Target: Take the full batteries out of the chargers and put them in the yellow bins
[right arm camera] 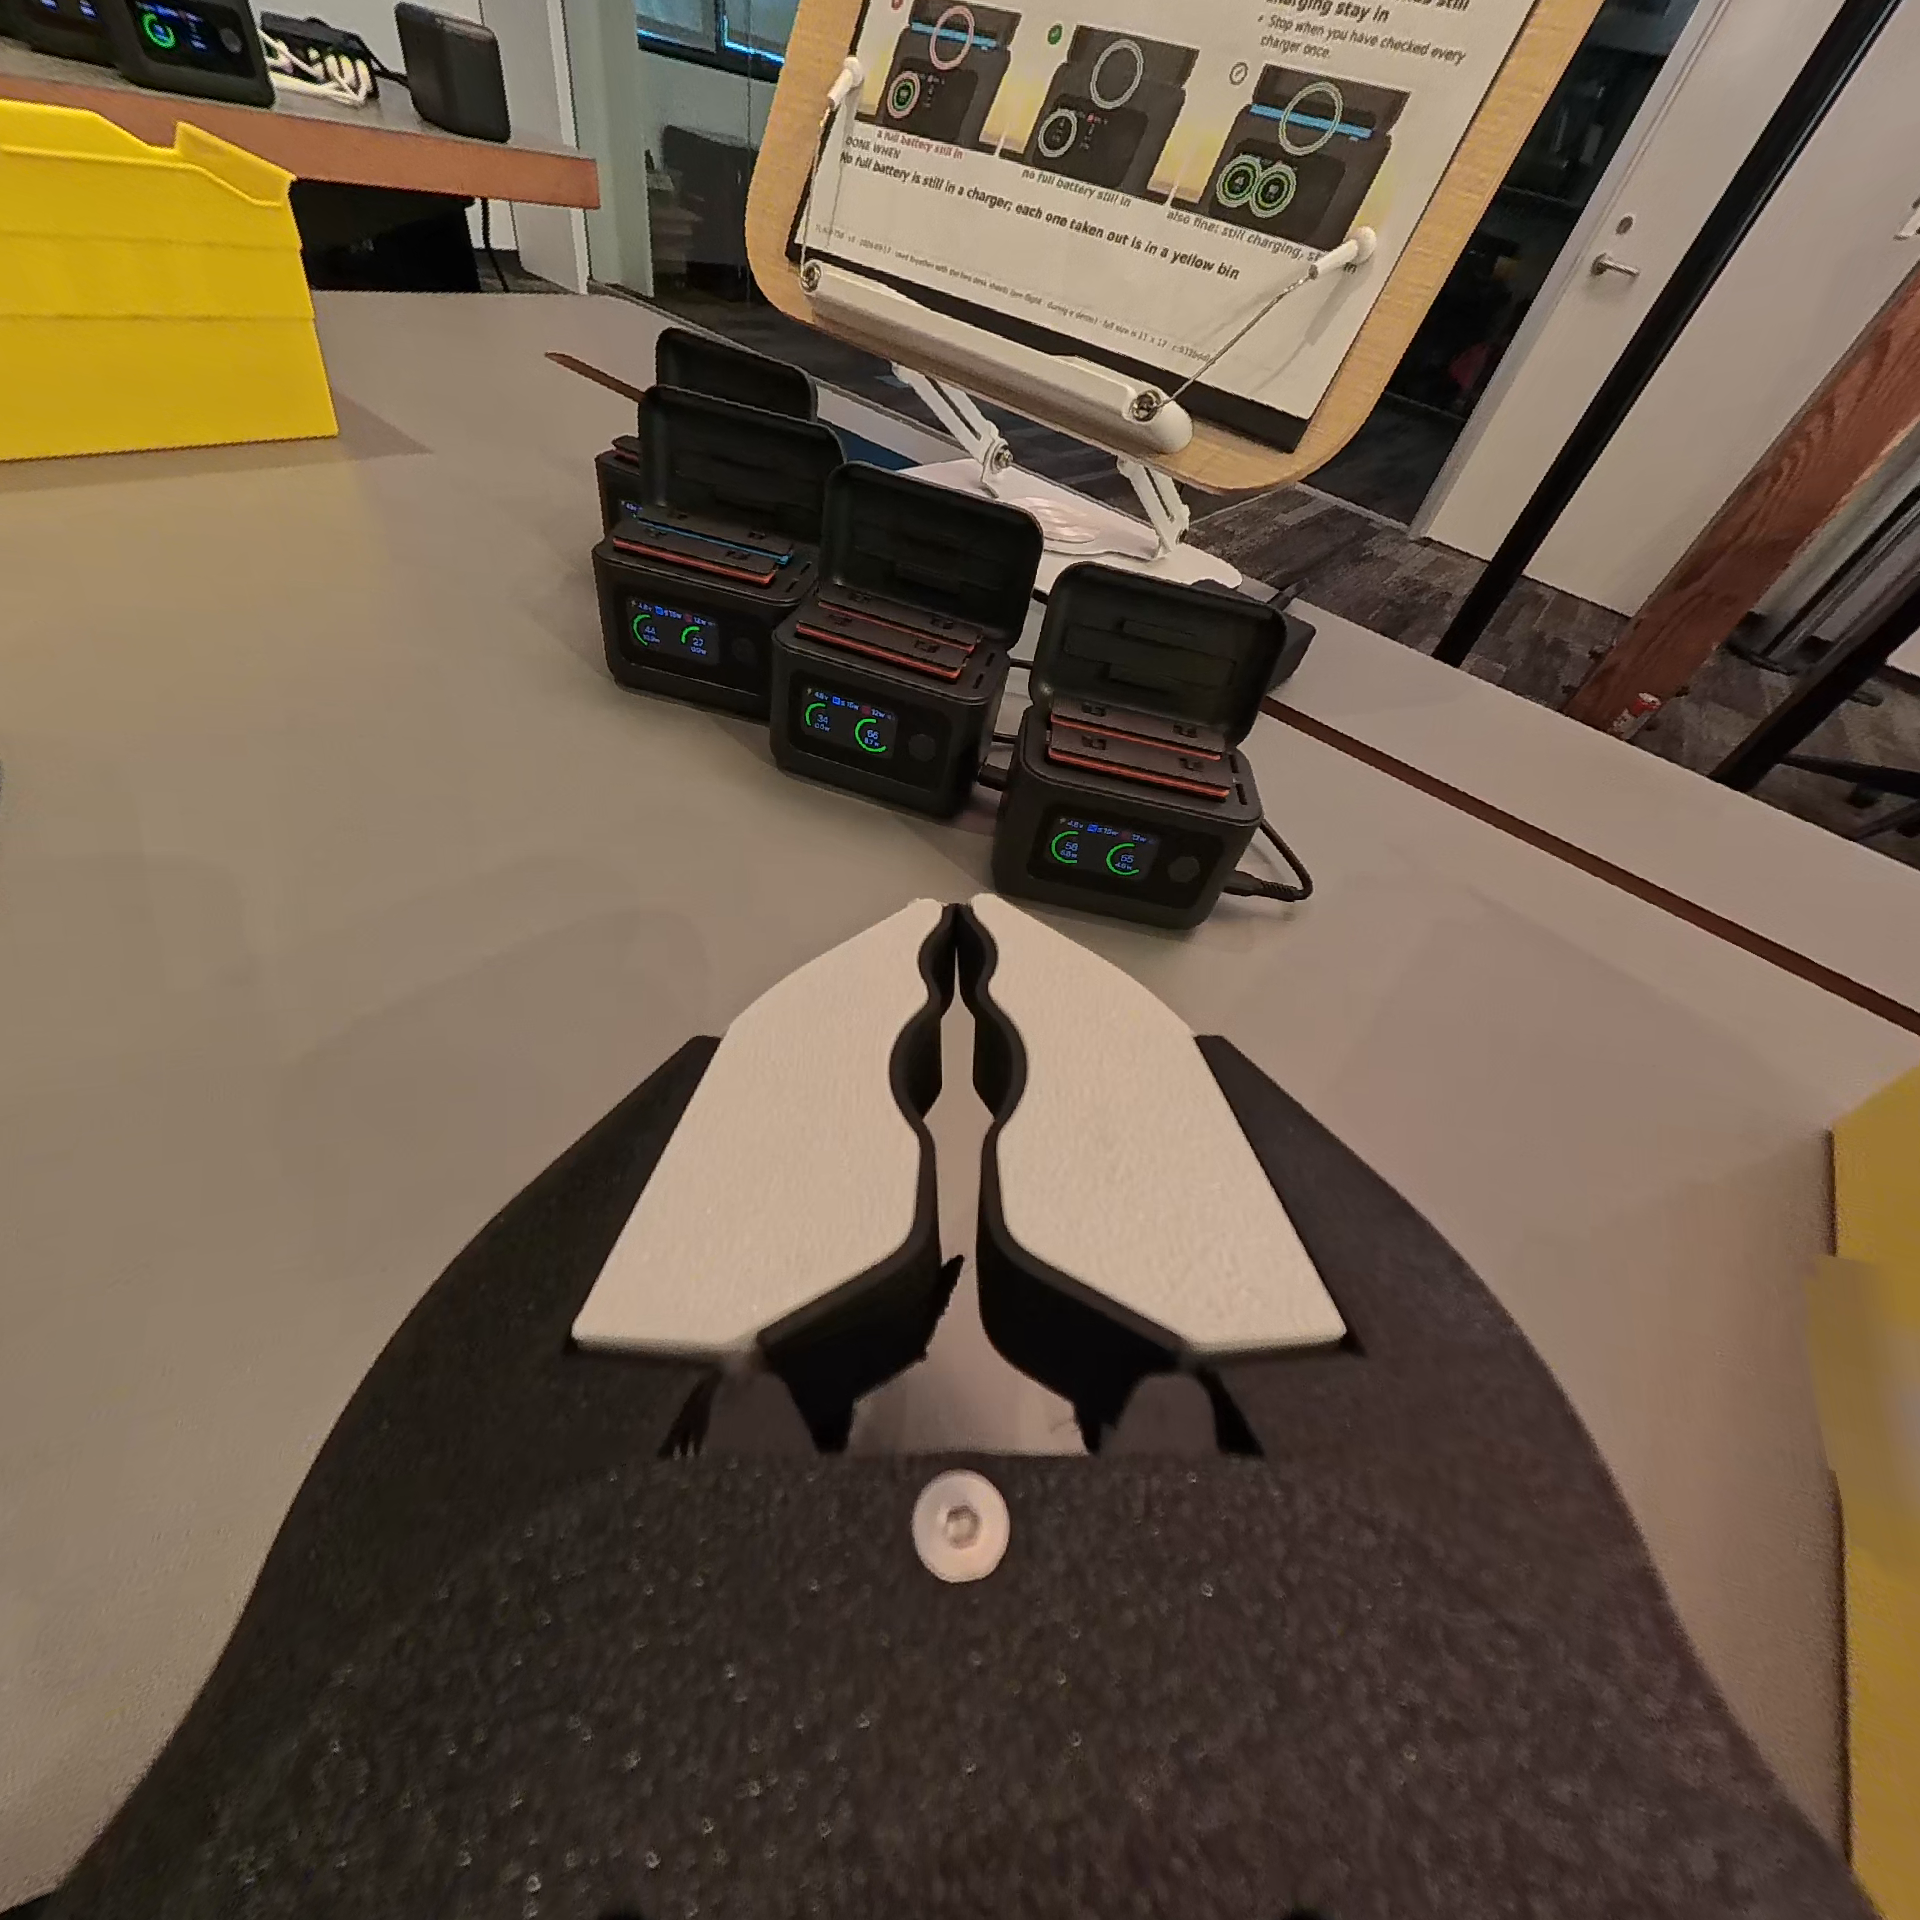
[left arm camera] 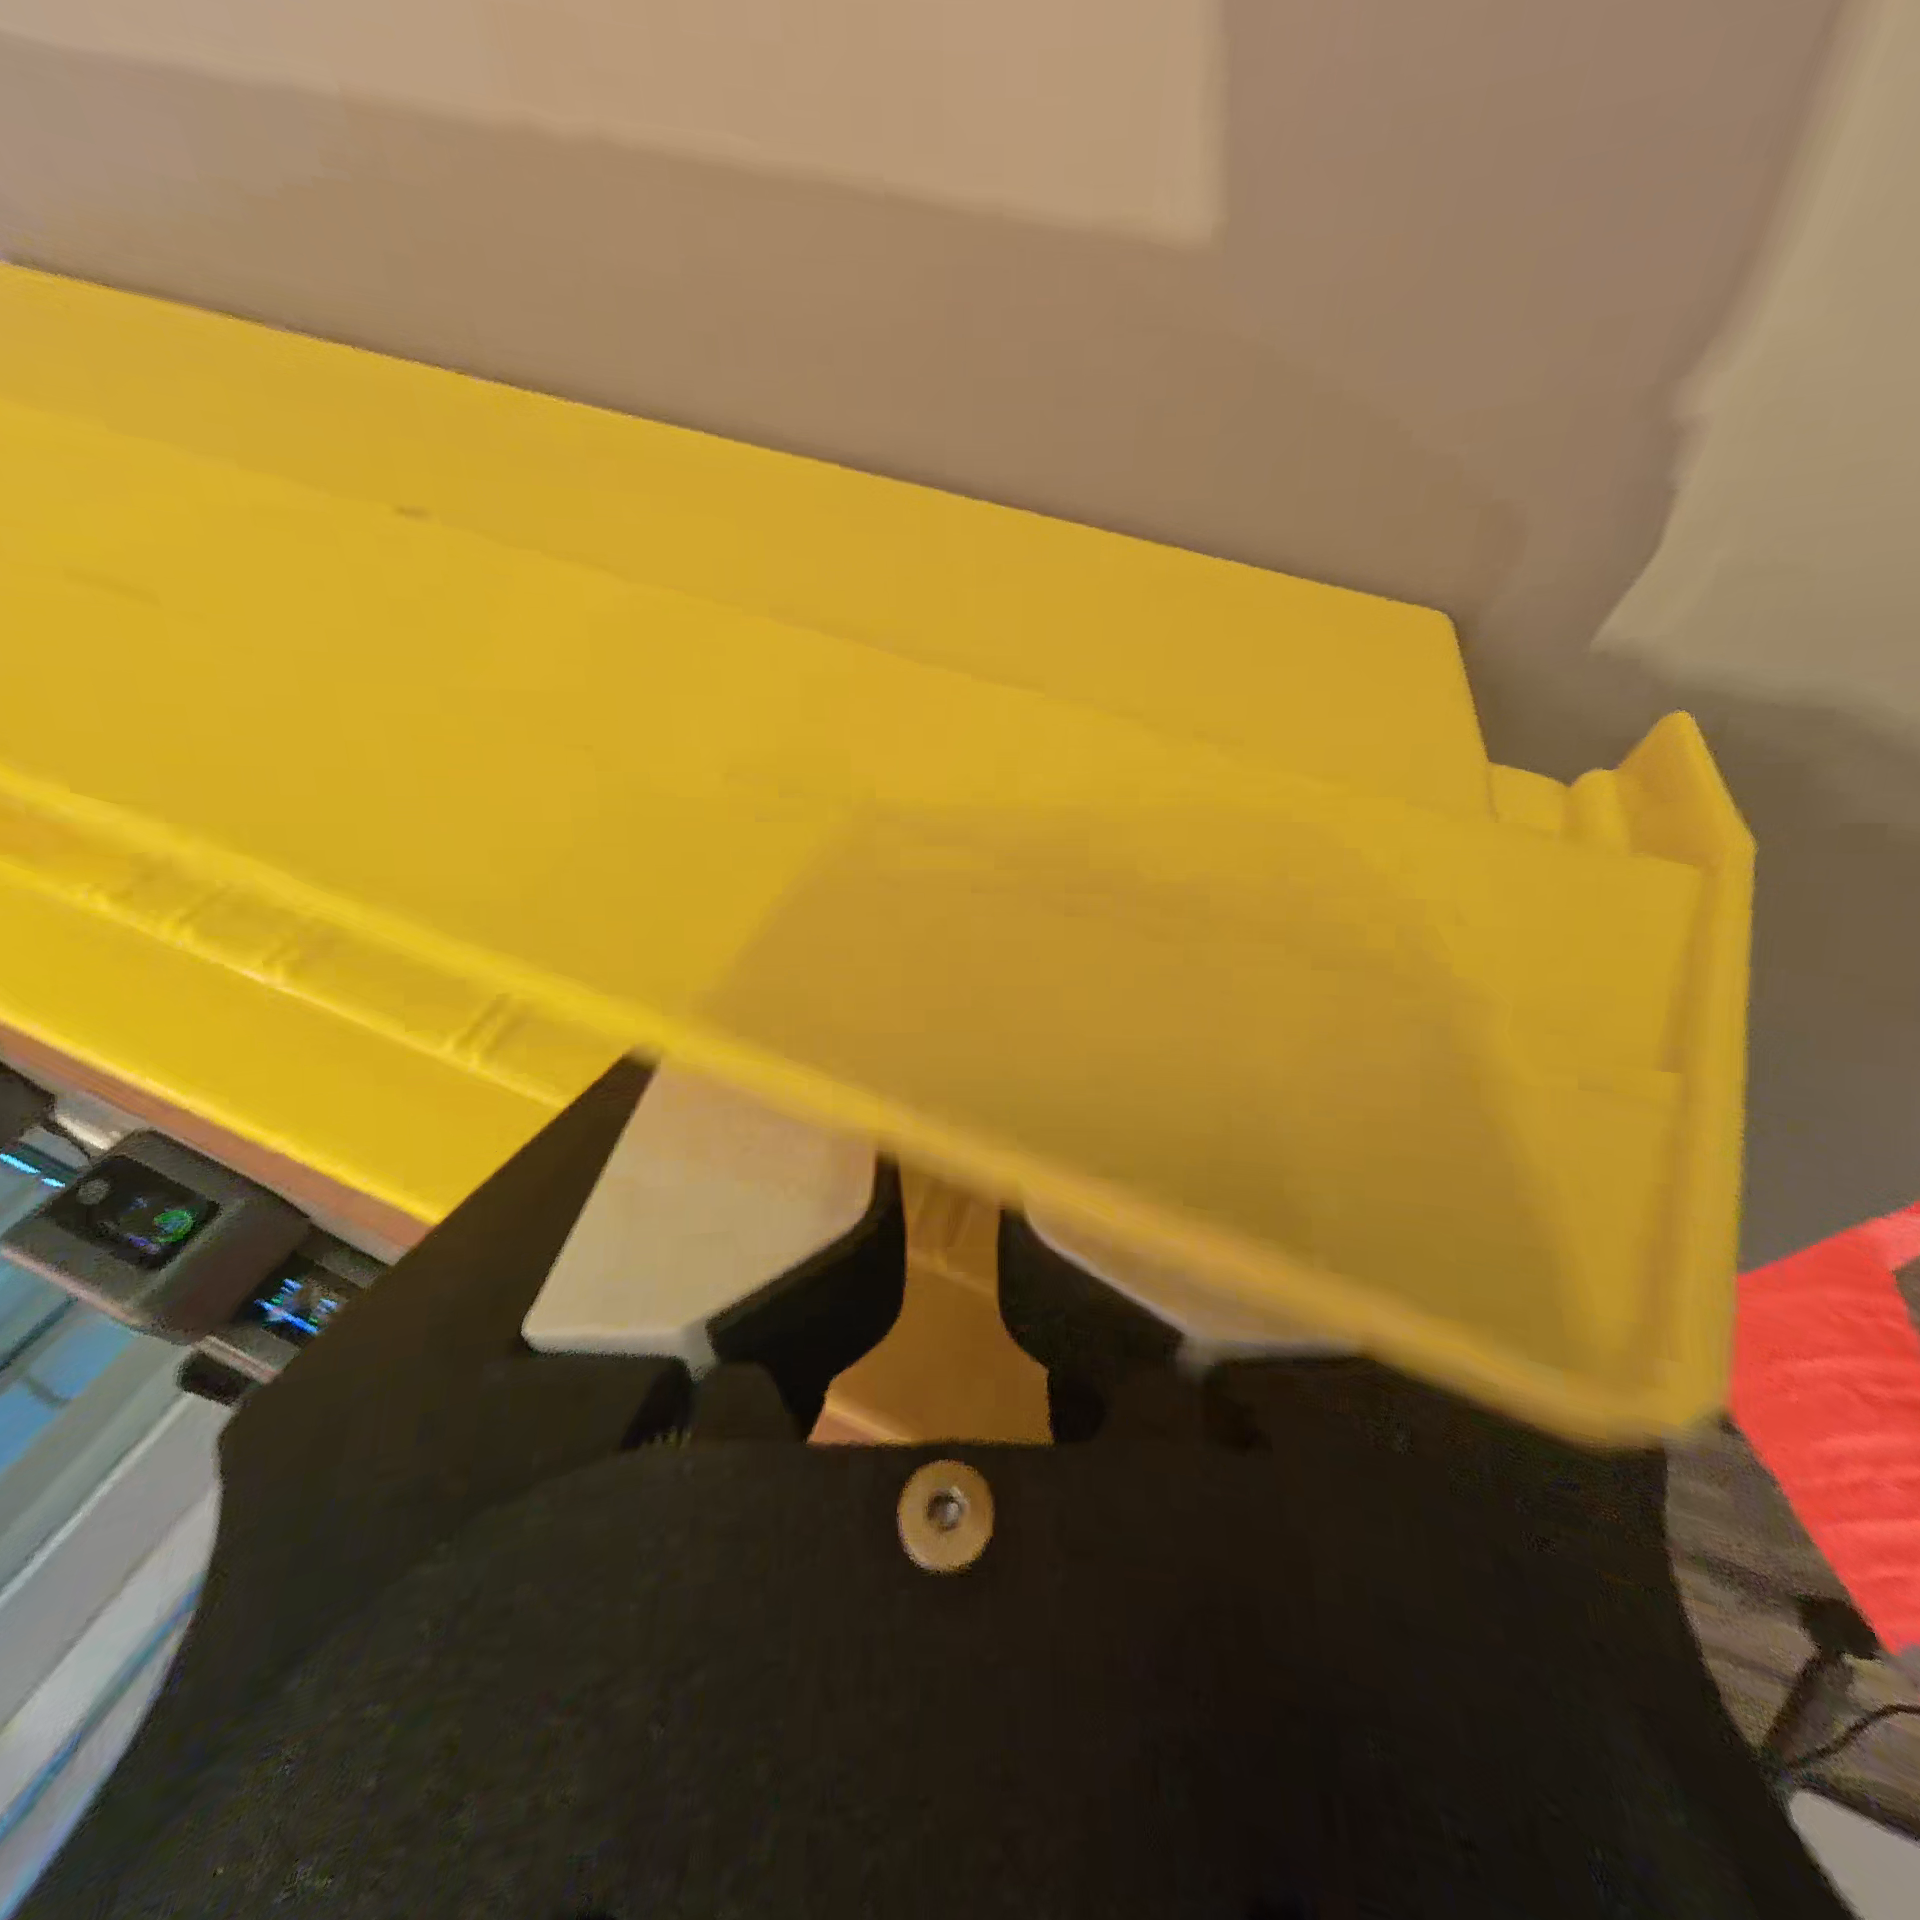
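A yellow bin (left arm camera: 935,779) fills the left wrist view, close up and tilted. My left gripper (left arm camera: 951,1174) reaches under its near rim. Its fingers stand almost together and look clamped on the bin wall, and their tips are hidden. My right gripper (right arm camera: 954,909) is shut and empty above the grey table (right arm camera: 312,831), pointing at several black chargers (right arm camera: 1127,831). The charger lids are open. Batteries with orange-red edges (right arm camera: 1138,753) sit in the slots, and the screens show partial green rings. A second yellow bin (right arm camera: 145,312) stands at the far left.
An instruction board (right arm camera: 1122,187) on a white stand rises behind the chargers. A blurred yellow edge (right arm camera: 1881,1455) shows at the right. More chargers (right arm camera: 197,42) sit on a far shelf. A charger (left arm camera: 156,1236) lies below left of the held bin, beside cables (left arm camera: 1818,1683). Across from one pair of fingers to the other is roughly 55 centimetres.
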Demonstrator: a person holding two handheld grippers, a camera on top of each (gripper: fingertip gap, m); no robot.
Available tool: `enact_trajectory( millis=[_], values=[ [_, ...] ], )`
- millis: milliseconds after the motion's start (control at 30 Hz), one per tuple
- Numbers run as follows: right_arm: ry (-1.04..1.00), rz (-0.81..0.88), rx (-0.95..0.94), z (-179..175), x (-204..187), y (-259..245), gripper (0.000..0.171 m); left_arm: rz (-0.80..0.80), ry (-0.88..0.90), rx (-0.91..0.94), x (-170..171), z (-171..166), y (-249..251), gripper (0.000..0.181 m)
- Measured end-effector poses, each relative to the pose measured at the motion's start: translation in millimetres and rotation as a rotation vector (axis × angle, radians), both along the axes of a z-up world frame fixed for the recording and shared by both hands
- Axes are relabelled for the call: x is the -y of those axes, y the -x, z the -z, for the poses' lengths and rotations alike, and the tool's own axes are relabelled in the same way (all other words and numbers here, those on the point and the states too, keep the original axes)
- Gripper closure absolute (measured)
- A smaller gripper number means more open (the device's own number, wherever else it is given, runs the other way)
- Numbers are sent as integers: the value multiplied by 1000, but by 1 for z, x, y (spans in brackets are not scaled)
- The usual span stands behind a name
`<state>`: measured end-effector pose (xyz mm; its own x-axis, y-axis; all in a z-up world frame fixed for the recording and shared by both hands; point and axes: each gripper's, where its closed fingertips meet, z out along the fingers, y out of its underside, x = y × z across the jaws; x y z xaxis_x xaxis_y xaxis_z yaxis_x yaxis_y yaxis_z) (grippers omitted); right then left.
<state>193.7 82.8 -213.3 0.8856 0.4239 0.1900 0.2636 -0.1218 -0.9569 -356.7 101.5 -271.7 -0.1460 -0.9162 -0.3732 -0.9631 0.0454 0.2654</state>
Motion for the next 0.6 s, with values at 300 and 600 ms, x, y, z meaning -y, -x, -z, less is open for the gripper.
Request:
enact_trajectory(
  millis=[300, 600],
  values=[
    [-2, -3, 5, 0, 1, 1, 171, -139, 15, 335, 8, -63, -13, 166],
    [-14, -11, 11, -3, 2, 3, 171, -102, 108, 805, 18, -118, -80, 166]
  ],
)
